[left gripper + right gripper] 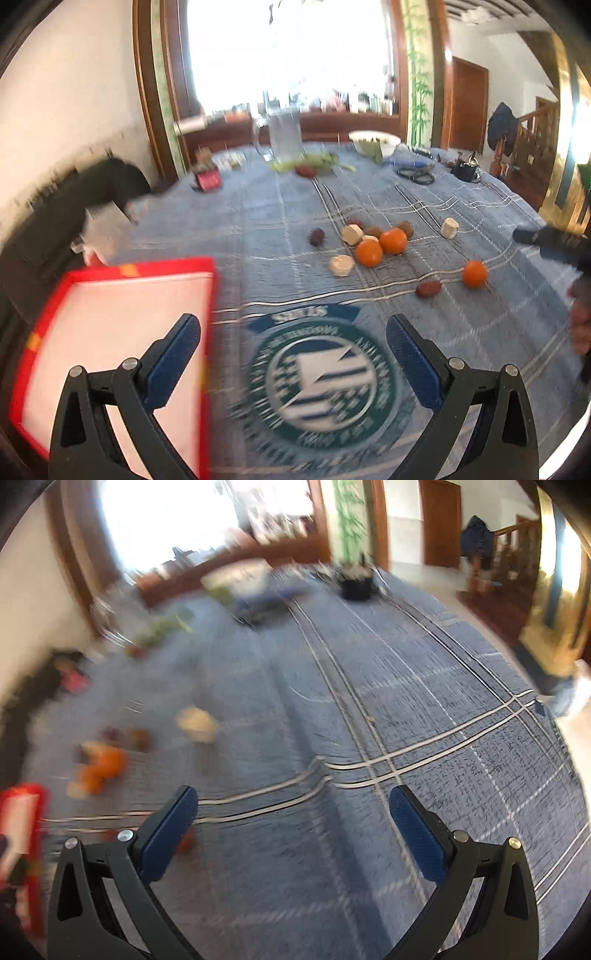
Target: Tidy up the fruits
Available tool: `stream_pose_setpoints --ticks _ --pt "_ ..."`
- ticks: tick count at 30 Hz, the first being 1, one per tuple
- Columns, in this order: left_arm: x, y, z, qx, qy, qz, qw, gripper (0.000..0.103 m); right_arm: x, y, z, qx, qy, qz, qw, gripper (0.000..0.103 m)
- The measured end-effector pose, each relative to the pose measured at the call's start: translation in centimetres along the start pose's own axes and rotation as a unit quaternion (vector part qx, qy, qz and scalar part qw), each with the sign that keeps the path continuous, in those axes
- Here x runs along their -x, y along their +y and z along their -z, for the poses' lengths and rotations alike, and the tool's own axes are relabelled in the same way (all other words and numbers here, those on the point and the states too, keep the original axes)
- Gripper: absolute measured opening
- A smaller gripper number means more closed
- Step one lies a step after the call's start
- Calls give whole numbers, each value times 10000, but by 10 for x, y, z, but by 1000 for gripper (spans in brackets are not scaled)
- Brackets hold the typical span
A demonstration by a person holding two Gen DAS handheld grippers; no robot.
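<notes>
Early stage, by the look of it: nothing gathered yet. Left gripper hovering with jaws wide apart and holding nothing, just right of the red tray. Right gripper likewise spread and bare over the blue cloth. Oranges, dates and pale chunks scattered beyond the tray, to its right. Next, probably: reach toward the nearest orange, close gently, carry back to the tray.

On the blue checked cloth covering the tabletop, a round green-and-white emblem is printed. Above it, a word on a dark blue banner is seen, but it is too blurred to be read. No other text is legible.
</notes>
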State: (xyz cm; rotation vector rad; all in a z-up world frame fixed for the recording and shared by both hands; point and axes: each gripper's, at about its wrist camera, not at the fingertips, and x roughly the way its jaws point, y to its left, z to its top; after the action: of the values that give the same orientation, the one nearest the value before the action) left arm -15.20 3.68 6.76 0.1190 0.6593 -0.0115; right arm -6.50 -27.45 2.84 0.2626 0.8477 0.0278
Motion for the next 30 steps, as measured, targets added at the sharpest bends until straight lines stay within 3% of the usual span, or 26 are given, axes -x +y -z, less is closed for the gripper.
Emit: stream_pose_setpoints --ticks 2,4,8,11,13,15,17,24,30 --pt "9 3 4 -45 -126 -130 9998 101 22 -5 5 -31 -50 -769 9970 103" --pt "15 6 9 5 -166 -103 9998 101 31 -5 10 -67 37 -1225 9924 103" --pt "9 7 9 133 -33 37 9999 101 27 2 18 -147 340 -1521 9877 102" --pt "9 2 10 75 -47 52 9999 101 18 18 18 -47 512 -1603 9857 89" --pt "10 1 11 86 -23 145 9999 101 8 29 18 16 743 -1642 9836 71" --pt "10 0 13 132 33 254 9996 101 -9 39 17 21 1060 -1679 9801 62" --pt "11 -2 16 162 55 316 9994 101 -21 45 17 12 1144 -1528 9816 60" --pt "8 -11 15 9 70 359 9993 101 -39 57 18 240 1235 -1102 9859 36" --pt "-3 -31 4 -241 182 460 9985 98 -41 57 14 497 1115 -1237 9848 34"
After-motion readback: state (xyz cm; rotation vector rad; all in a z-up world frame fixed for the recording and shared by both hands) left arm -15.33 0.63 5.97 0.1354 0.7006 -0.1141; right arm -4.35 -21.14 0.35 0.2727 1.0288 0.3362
